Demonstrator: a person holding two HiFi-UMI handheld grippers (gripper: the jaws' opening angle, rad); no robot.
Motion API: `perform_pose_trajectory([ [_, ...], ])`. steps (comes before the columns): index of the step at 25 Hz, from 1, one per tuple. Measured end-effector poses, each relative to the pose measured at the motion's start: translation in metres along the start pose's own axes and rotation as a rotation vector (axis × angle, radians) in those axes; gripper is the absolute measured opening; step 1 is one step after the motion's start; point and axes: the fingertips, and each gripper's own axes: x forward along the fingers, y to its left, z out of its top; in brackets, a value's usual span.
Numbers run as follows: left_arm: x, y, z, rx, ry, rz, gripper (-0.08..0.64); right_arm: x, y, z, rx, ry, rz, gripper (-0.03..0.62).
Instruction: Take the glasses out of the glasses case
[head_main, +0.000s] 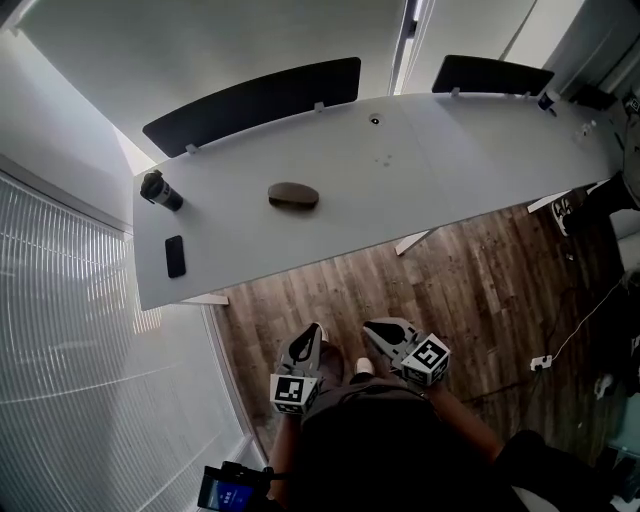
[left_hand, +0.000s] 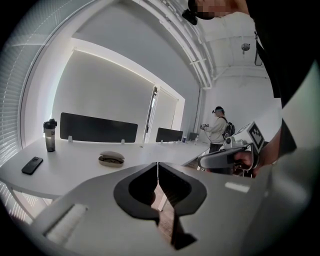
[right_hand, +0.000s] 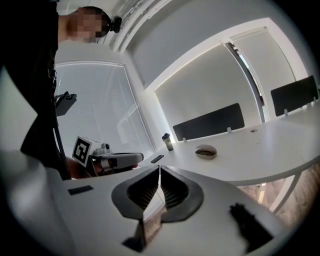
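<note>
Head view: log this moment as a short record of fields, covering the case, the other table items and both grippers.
case: brown-grey oval glasses case, lying on the white table, untouched
other items: dark drinking bottle, upright; flat black phone
left gripper: shut, empty, short of the table
right gripper: shut, empty, short of the table
task: not begun

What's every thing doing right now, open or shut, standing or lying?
glasses case, lying on the table, untouched; open or shut unclear.
bottle, standing upright, lid on.
phone, lying flat, screen dark.
left gripper, fingers shut, empty.
right gripper, fingers shut, empty.
</note>
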Motion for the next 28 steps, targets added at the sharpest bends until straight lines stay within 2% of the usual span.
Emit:
perform_pose_trajectory([
  [11, 0.014, 0.062, 0.02, -0.011, -0.042, -0.017, 0.011, 0.085, 0.009, 0.029, -0.067, 0.062, 0.052, 0.011],
  [16, 0.02, 0.094, 0.029, -0.034, -0.03, -0.015, 0.011, 0.117, 0.008, 0.035, -0.121, 0.103, 0.055, 0.011],
  [21, 0.028, 0.123, 0.035, -0.027, -0.053, -0.041, 0.012, 0.143, 0.001, 0.045, -0.118, 0.101, 0.031, 0.011],
  [28, 0.049, 0.147, 0.016, -0.036, 0.024, -0.065, 0.012, 0.163, -0.028, 0.045, -0.092, 0.104, -0.041, 0.011],
])
